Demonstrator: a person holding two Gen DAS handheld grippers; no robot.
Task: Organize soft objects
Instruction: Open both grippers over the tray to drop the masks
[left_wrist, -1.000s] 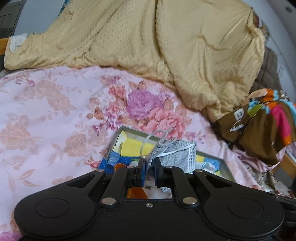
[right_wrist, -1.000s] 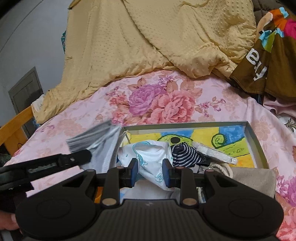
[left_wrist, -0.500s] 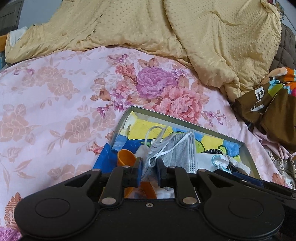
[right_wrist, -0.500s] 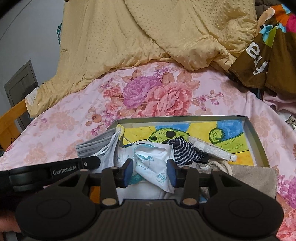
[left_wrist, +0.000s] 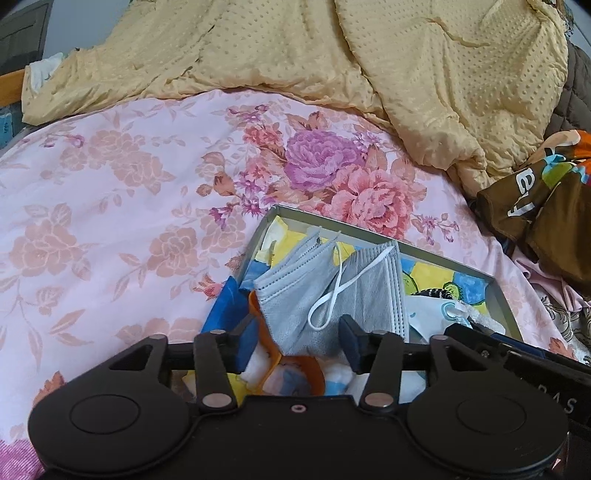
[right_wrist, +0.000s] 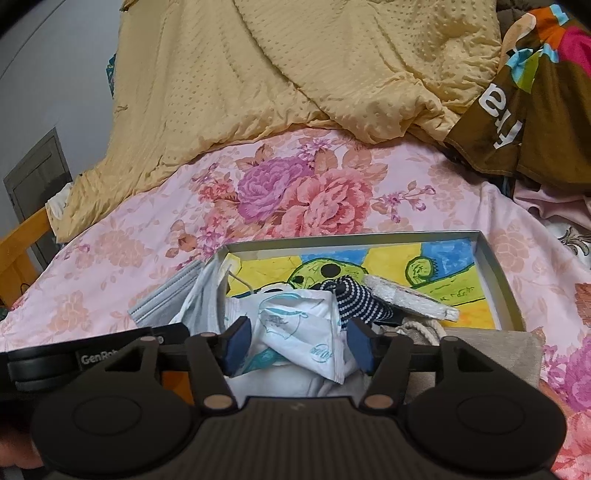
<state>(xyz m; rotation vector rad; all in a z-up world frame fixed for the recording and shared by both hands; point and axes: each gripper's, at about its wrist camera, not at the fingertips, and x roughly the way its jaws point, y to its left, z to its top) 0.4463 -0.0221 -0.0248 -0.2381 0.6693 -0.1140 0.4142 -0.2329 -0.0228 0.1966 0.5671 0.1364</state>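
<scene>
On the pink floral bedspread we see a shallow grey metal tray. Our left gripper, jaws just opened, frees a grey pleated face mask; our right gripper, likewise opening, straddles a white printed mask, both in the tray.

Your left wrist view looks down-forward, close over tray from its left; right view same, from near edge. Both share tray, floral sheet, yellow quilt.
</scene>
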